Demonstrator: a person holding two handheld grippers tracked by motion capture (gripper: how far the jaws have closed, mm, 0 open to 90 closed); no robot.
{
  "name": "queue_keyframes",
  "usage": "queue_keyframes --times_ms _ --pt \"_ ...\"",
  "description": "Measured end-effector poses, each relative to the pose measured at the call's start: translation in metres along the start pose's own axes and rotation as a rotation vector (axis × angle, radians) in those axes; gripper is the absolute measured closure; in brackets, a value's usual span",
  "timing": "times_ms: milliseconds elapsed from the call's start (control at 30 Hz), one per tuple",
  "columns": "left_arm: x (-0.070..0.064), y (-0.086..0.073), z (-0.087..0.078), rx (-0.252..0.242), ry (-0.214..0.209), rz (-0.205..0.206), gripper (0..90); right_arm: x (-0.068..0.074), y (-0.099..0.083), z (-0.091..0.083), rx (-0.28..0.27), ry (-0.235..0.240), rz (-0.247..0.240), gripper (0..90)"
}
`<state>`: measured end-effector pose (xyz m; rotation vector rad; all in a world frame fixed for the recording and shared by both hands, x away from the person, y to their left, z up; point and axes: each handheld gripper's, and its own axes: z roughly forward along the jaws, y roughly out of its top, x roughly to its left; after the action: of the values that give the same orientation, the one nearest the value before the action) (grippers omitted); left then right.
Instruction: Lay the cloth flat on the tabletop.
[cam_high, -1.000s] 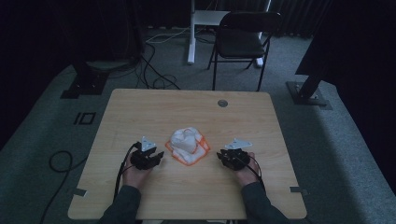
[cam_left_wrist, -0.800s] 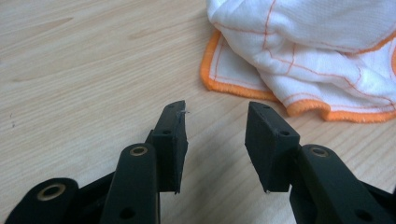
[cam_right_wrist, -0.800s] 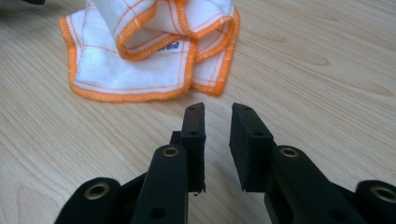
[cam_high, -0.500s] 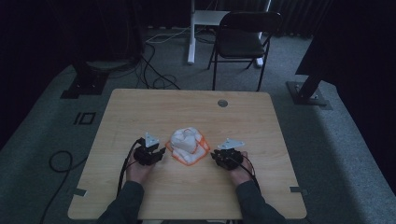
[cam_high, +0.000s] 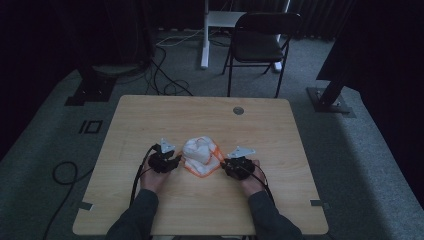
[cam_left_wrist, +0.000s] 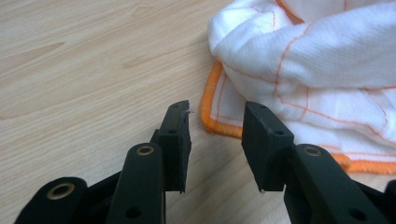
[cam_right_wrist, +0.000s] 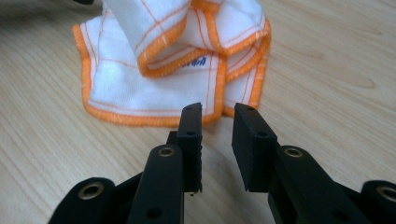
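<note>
A crumpled white cloth with orange edging (cam_high: 201, 154) lies bunched near the middle of the wooden table (cam_high: 150, 120). My left gripper (cam_high: 172, 160) sits just left of the cloth, open, its jaws aimed at the orange hem (cam_left_wrist: 219, 128) with nothing between them (cam_left_wrist: 215, 125). On the cloth's right side my right gripper (cam_high: 223, 164) is also open, its jaws a short way from a folded corner (cam_right_wrist: 219, 100) of the cloth (cam_right_wrist: 154, 70). The gap between the right jaws (cam_right_wrist: 217, 116) is narrow and empty.
A small round grommet (cam_high: 238, 110) is set in the table near its far edge. A black folding chair (cam_high: 260, 45) and a white stand (cam_high: 207, 35) are behind the table. Cables (cam_high: 62, 175) trail on the floor at the left.
Both grippers have moved inward toward the cloth, the right one from farther right, the left one a little. The cloth has not moved.
</note>
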<state>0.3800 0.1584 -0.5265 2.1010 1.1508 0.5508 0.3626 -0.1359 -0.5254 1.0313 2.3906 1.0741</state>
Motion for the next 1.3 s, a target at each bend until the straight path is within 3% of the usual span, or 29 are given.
queue_keyframes --times_ms 300,833,1133,1300 --pt "0.004 0.002 0.013 0.023 0.013 -0.017 64.4 0.000 0.004 0.008 -0.004 0.003 0.011 73.4" --pt "0.008 0.003 0.021 0.022 -0.027 -0.051 67.8 -0.004 0.011 0.024 0.028 0.036 0.044 67.3" --pt "0.002 0.003 0.021 0.017 -0.042 -0.035 85.2 0.000 0.011 0.023 0.045 0.036 0.027 85.9" --pt "0.002 0.002 0.018 0.025 -0.028 -0.019 88.2 0.000 0.008 0.018 0.049 0.030 -0.002 88.2"
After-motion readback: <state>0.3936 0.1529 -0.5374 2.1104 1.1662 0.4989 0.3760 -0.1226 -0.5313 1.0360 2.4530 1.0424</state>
